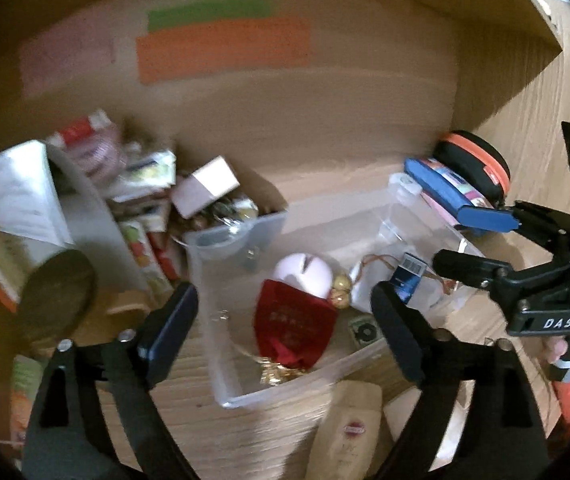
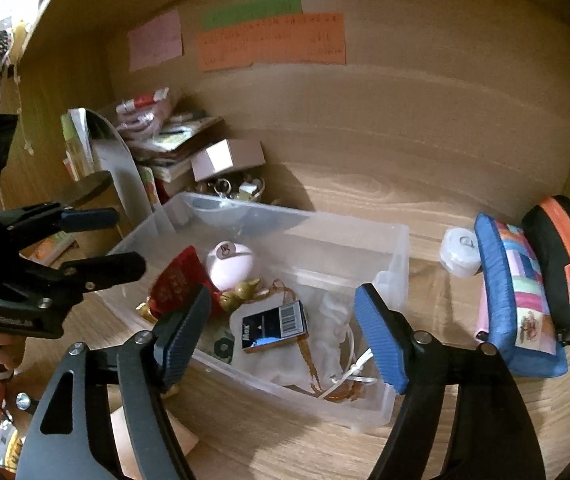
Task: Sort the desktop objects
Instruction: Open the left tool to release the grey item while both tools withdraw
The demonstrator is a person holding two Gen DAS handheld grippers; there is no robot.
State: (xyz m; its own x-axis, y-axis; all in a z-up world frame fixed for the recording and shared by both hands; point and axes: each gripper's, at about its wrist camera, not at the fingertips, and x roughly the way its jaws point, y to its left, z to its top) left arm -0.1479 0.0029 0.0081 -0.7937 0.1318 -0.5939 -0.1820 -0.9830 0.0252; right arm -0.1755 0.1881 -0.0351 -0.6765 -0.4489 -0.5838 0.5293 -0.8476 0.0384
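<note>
A clear plastic bin [image 1: 241,392] [image 2: 399,240] stands on the wooden desk. In it lie a red pouch [image 1: 293,330] [image 2: 175,280], a pink round case [image 1: 305,276] [image 2: 231,266], gold bells [image 1: 341,292], a dark blue card [image 1: 407,280] [image 2: 275,326] and a white drawstring bag [image 2: 333,328]. My left gripper [image 1: 285,326] is open and empty above the bin; it also shows in the right wrist view [image 2: 125,242]. My right gripper [image 2: 283,330] is open and empty over the bin's near side; it also shows in the left wrist view [image 1: 477,240].
A blue patchwork pencil case [image 2: 521,296] [image 1: 457,200] and a black-and-orange case [image 2: 565,264] [image 1: 477,164] lie right of the bin, with a white tape roll [image 2: 461,256]. Boxes and books [image 2: 157,136] are stacked at the back left. Coloured notes [image 2: 273,40] hang on the back wall.
</note>
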